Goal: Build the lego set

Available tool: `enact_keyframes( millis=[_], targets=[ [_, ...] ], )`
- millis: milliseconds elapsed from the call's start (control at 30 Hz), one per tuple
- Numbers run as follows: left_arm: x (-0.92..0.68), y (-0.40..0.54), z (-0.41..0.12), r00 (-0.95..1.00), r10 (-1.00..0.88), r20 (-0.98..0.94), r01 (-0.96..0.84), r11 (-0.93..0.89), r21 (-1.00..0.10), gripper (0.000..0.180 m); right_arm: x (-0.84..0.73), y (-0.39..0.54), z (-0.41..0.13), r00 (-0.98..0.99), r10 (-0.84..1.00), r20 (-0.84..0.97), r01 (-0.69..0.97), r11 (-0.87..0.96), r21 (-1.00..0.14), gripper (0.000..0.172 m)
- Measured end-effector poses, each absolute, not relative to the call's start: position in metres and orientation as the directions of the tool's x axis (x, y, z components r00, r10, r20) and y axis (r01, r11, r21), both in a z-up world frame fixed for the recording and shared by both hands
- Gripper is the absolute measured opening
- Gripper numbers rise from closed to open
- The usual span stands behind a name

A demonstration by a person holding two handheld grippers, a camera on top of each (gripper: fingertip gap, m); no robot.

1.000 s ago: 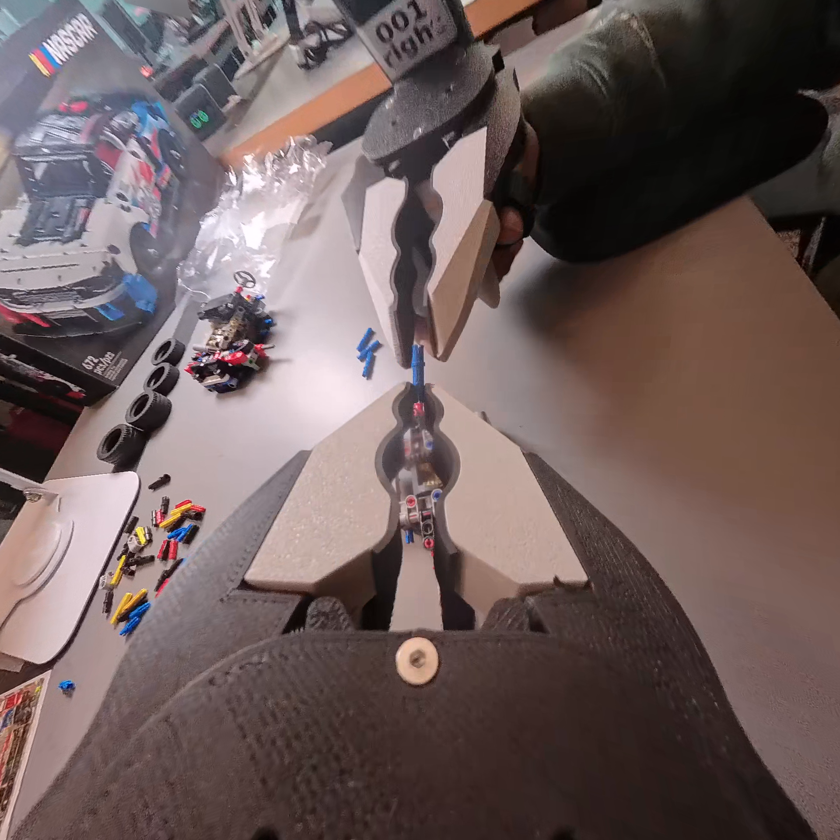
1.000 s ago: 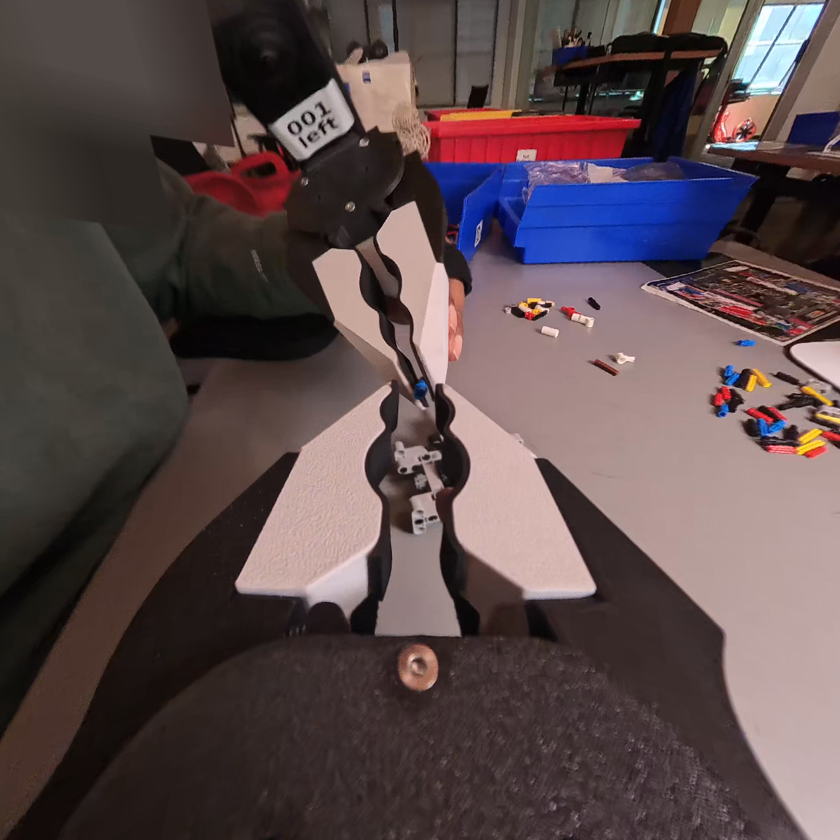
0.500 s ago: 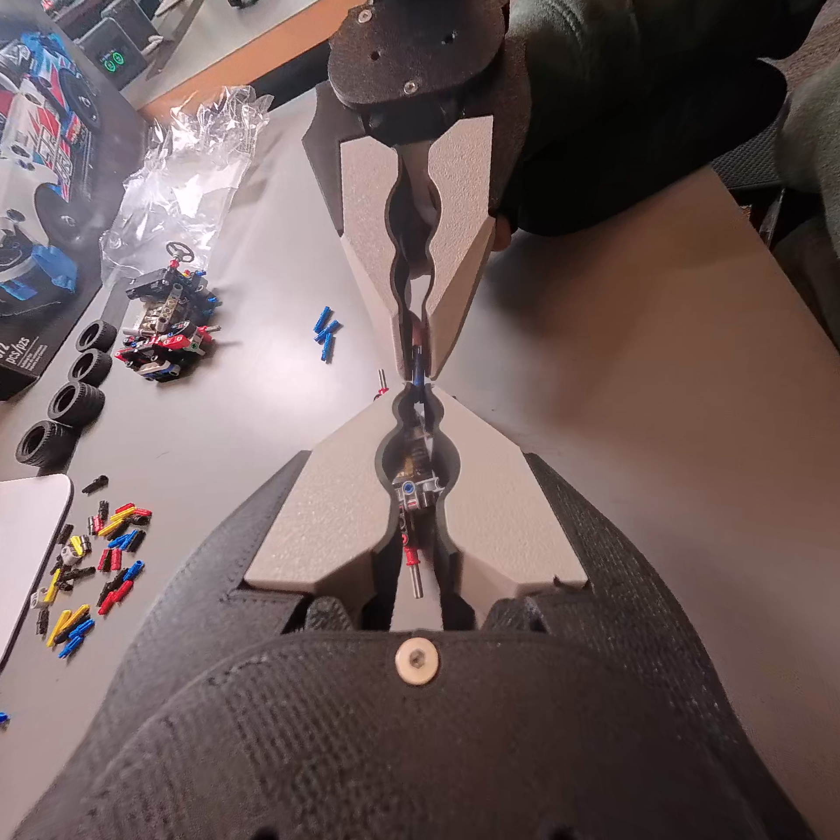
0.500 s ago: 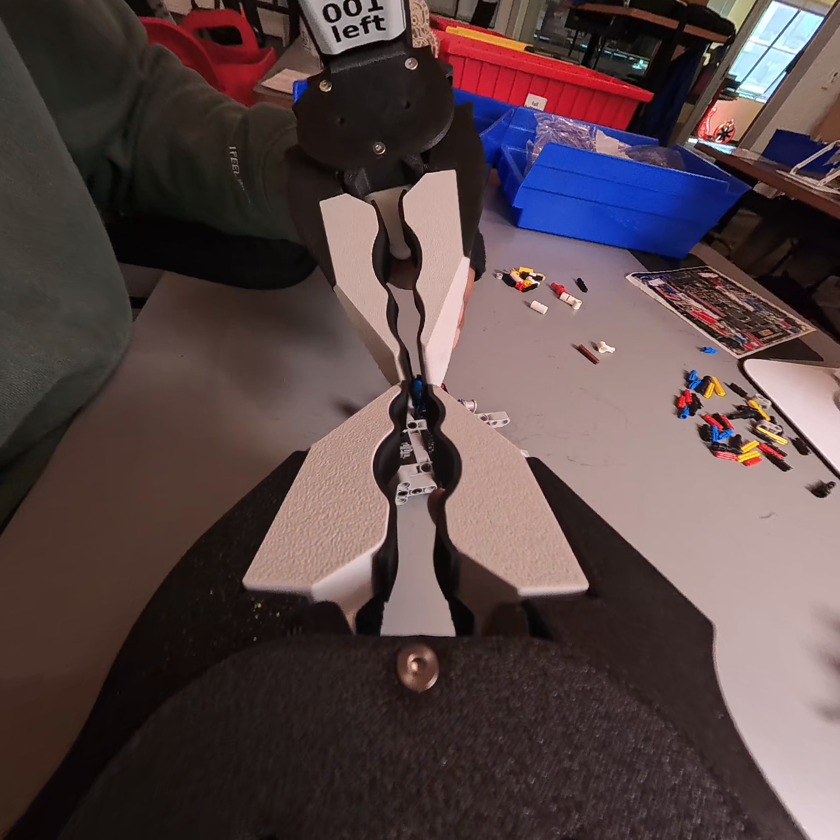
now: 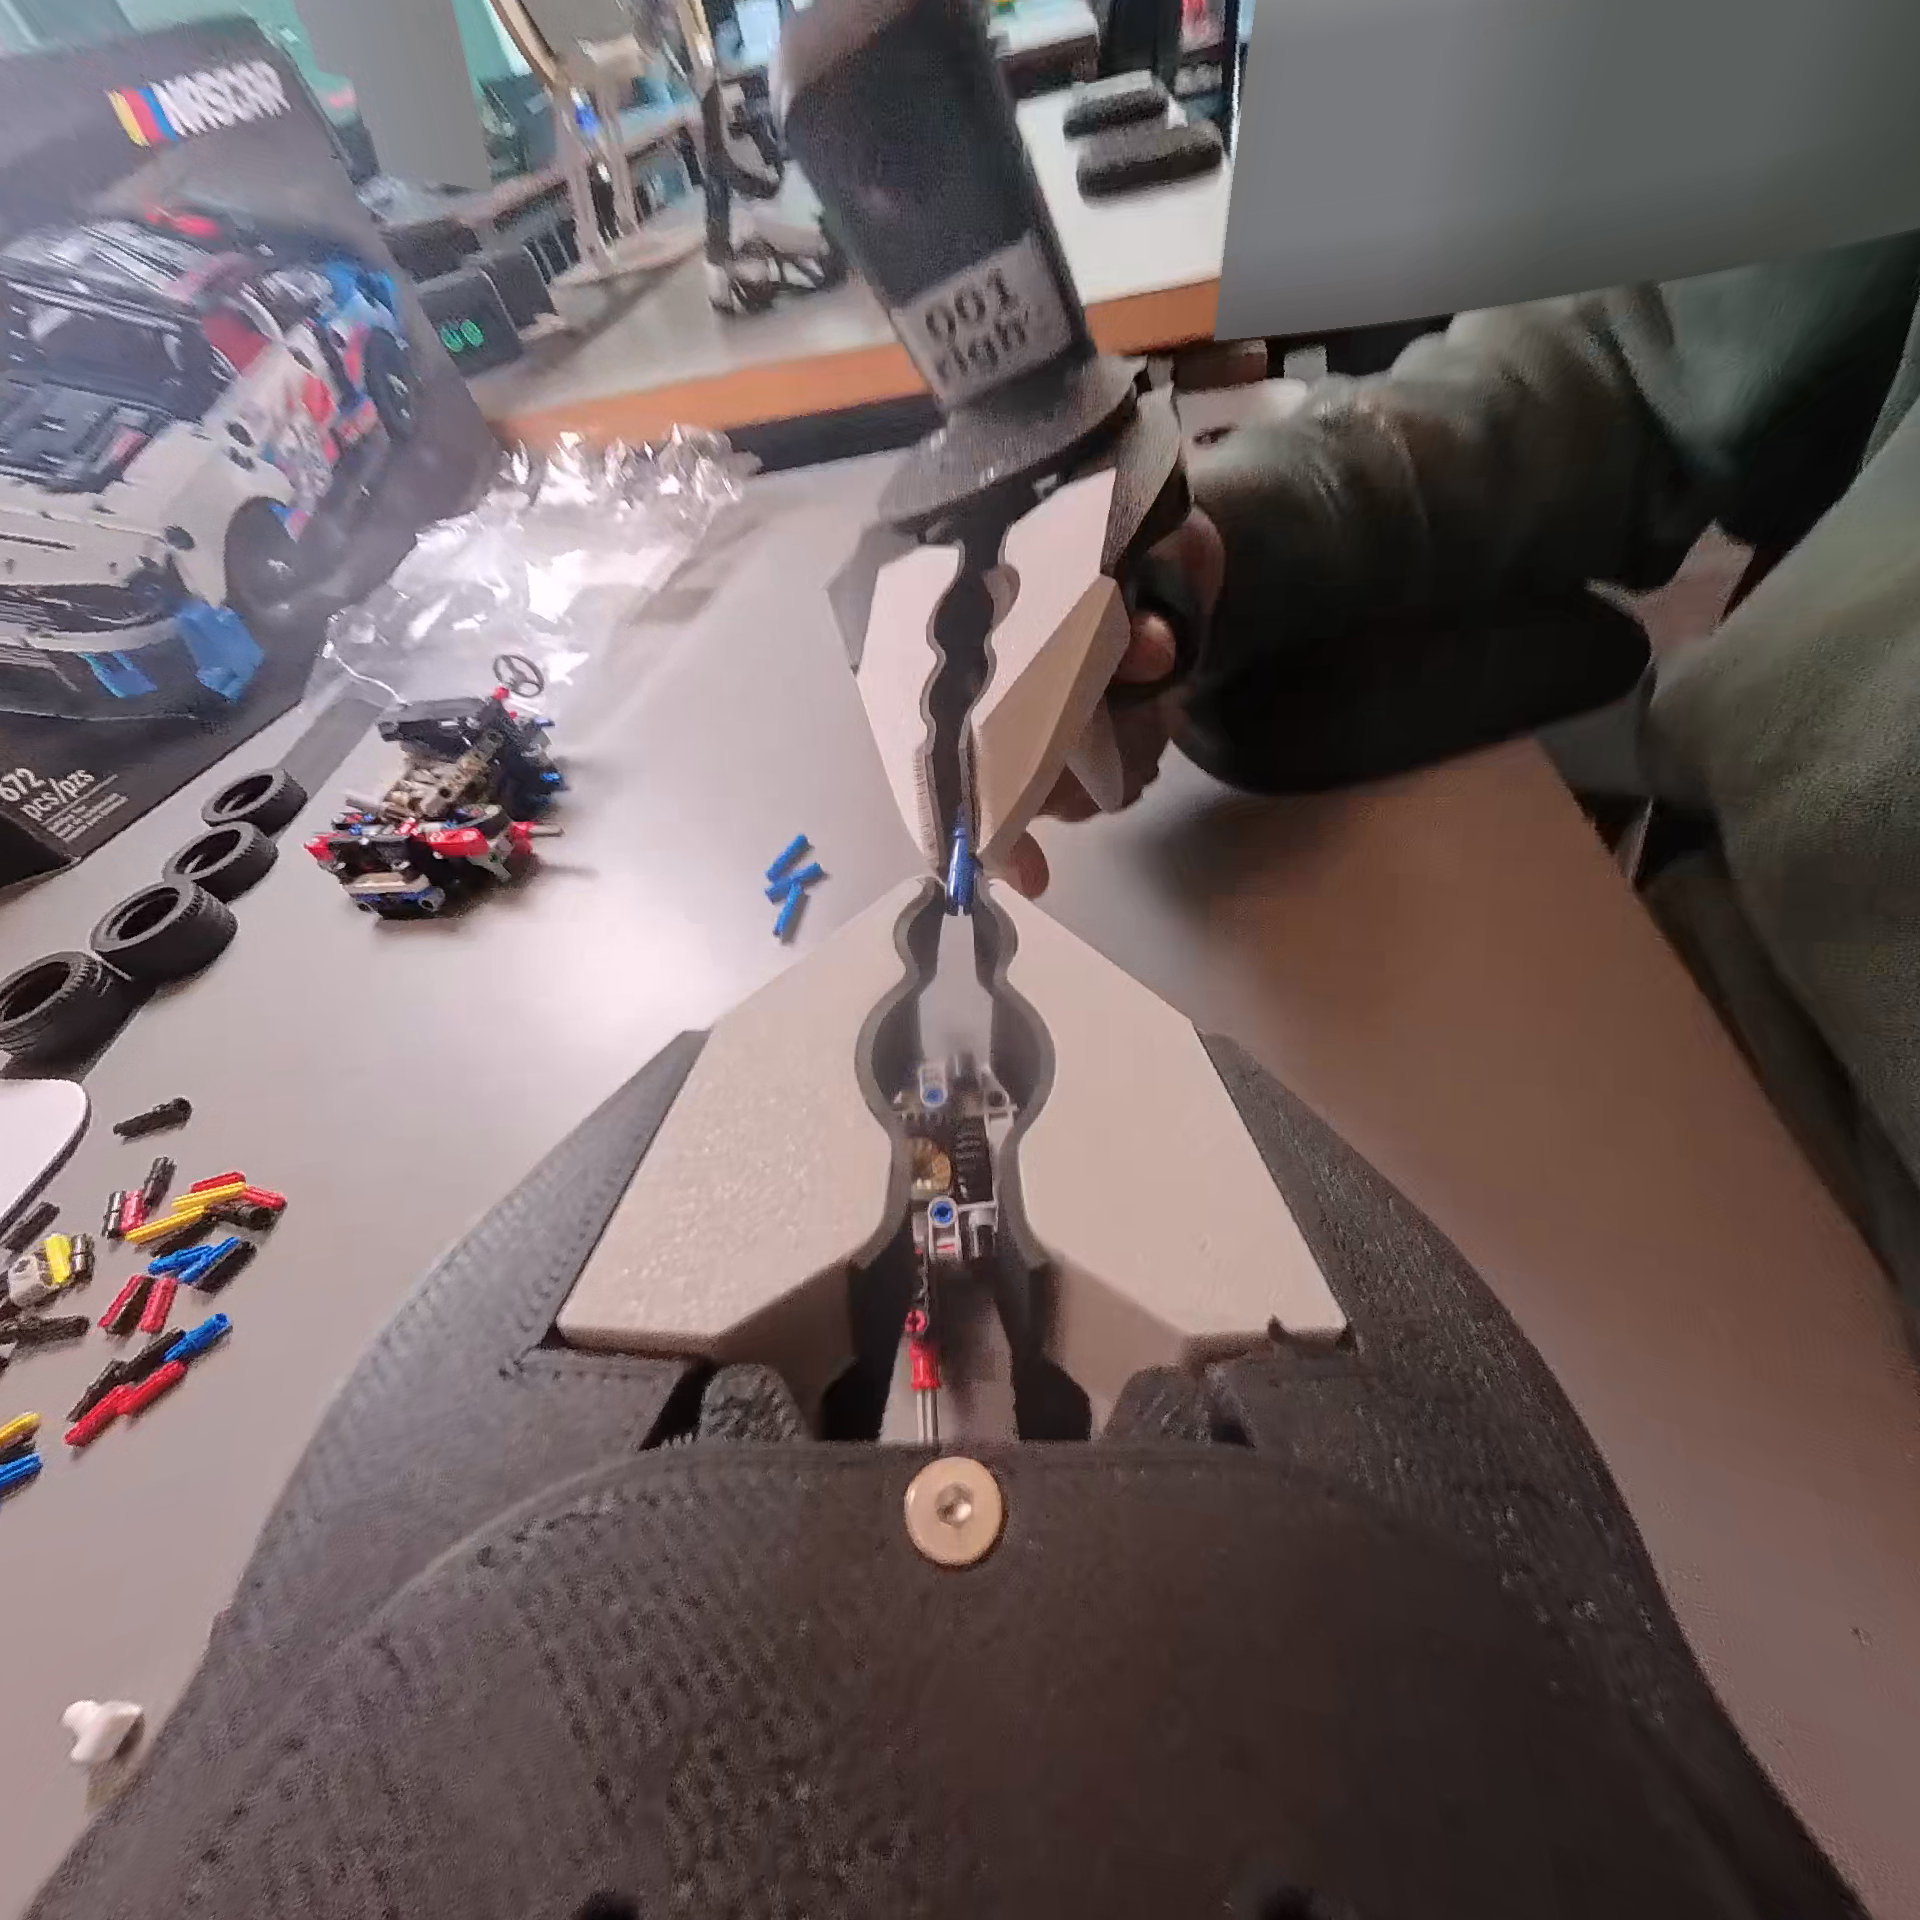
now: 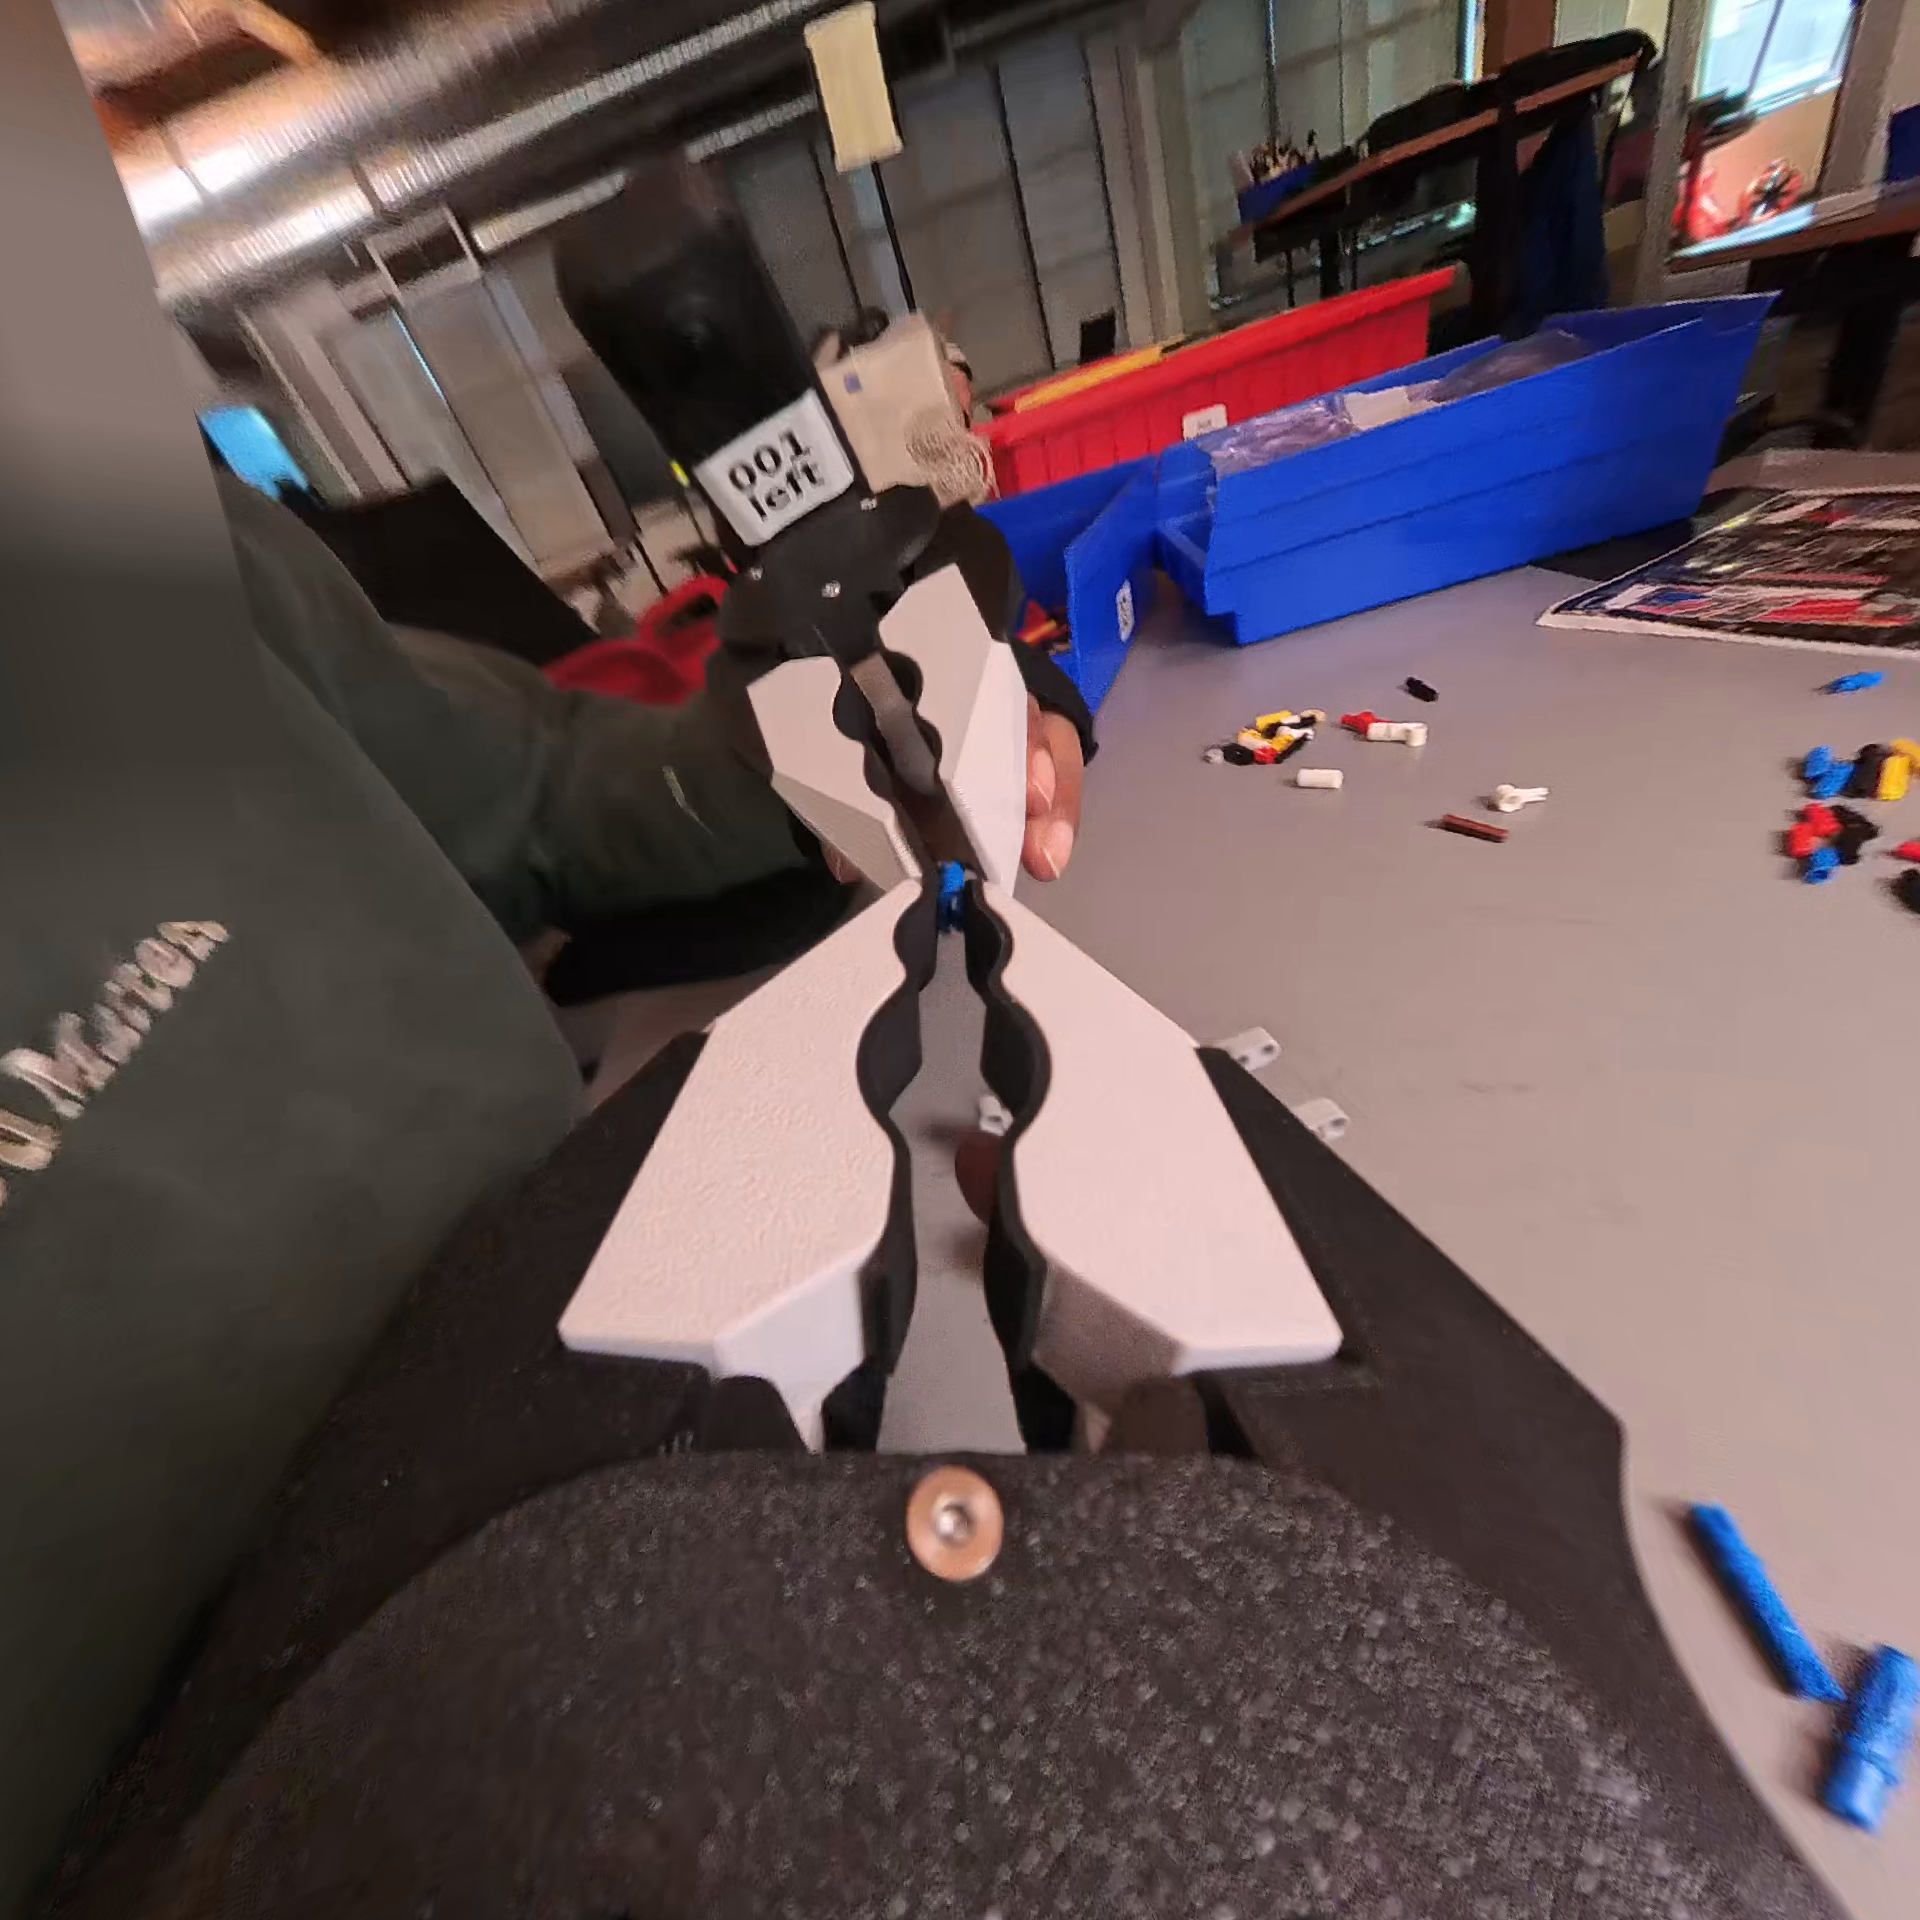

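A blue pin (image 5: 961, 873) sits between the tips of both grippers, which meet tip to tip above the grey table (image 5: 1351, 1039). My left gripper (image 5: 956, 909) is shut on the pin's near end. My right gripper (image 5: 961, 847) comes down from above, and its fingers close around the pin's upper part. In the right wrist view the pin (image 6: 948, 899) sits between my right gripper's (image 6: 948, 909) black pads, with the left gripper (image 6: 940, 862) at its far end. A small grey assembly (image 5: 951, 1153) shows through the gap between the left fingers.
A part-built toy car (image 5: 436, 821), black tyres (image 5: 156, 914), loose coloured pins (image 5: 156, 1268), a few blue pins (image 5: 790, 883), a clear bag (image 5: 540, 561) and the set's box (image 5: 187, 416) lie at the left. Blue bins (image 6: 1455, 468), a red bin (image 6: 1195, 384) and a booklet (image 6: 1766, 582) stand farther off. Only a small space, under 4 cm, lies between the two pairs of fingers.
The right gripper's jaws closed on the blue pin that the left gripper held out at its tip. Both grippers have tilted, still tip to tip, and the views shifted.
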State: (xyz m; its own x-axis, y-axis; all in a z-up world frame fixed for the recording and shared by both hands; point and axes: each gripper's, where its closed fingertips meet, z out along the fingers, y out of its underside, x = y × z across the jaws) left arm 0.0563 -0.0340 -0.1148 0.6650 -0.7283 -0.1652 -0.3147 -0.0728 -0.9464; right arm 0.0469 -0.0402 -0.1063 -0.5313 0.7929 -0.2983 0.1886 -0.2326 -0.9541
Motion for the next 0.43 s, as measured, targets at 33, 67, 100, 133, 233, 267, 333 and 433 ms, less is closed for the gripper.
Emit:
enact_keyframes(
  millis=[33,67,100,133,233,267,333,433],
  targets=[
    [0.056,-0.033,-0.11,0.672,-0.721,-0.166,-0.299,-0.06,-0.952,0.005,0.047,-0.04,-0.103,-0.54,0.769,-0.343,0.189,-0.286,-0.939,0.003],
    [0.056,-0.033,-0.107,0.678,-0.714,-0.178,-0.295,-0.042,-0.955,0.006,0.047,-0.04,-0.1,-0.551,0.741,-0.384,0.192,-0.335,-0.922,0.003],
    [0.056,-0.033,-0.103,0.684,-0.704,-0.192,-0.292,-0.022,-0.956,0.007,0.048,-0.04,-0.096,-0.563,0.71,-0.423,0.196,-0.382,-0.903,0.003],
    [0.056,-0.033,-0.1,0.689,-0.696,-0.203,-0.288,-0.006,-0.958,0.007,0.048,-0.04,-0.094,-0.572,0.684,-0.453,0.199,-0.42,-0.886,0.003],
    [0.057,-0.034,-0.095,0.691,-0.682,-0.24,-0.3,0.031,-0.954,0.005,0.048,-0.04,-0.09,-0.589,0.641,-0.492,0.204,-0.47,-0.858,0.003],
    [0.057,-0.034,-0.095,0.69,-0.677,-0.257,-0.314,0.041,-0.949,0.004,0.048,-0.04,-0.09,-0.592,0.635,-0.497,0.208,-0.475,-0.855,0.003],
    [0.057,-0.035,-0.095,0.685,-0.672,-0.282,-0.337,0.052,-0.94,0.003,0.049,-0.041,-0.09,-0.598,0.613,-0.517,0.223,-0.492,-0.842,0.003],
    [0.054,-0.033,-0.089,0.707,-0.667,-0.237,-0.289,0.034,-0.957,0.002,0.053,-0.04,-0.075,-0.642,0.498,-0.582,0.224,-0.605,-0.764,0.023]
  ],
)
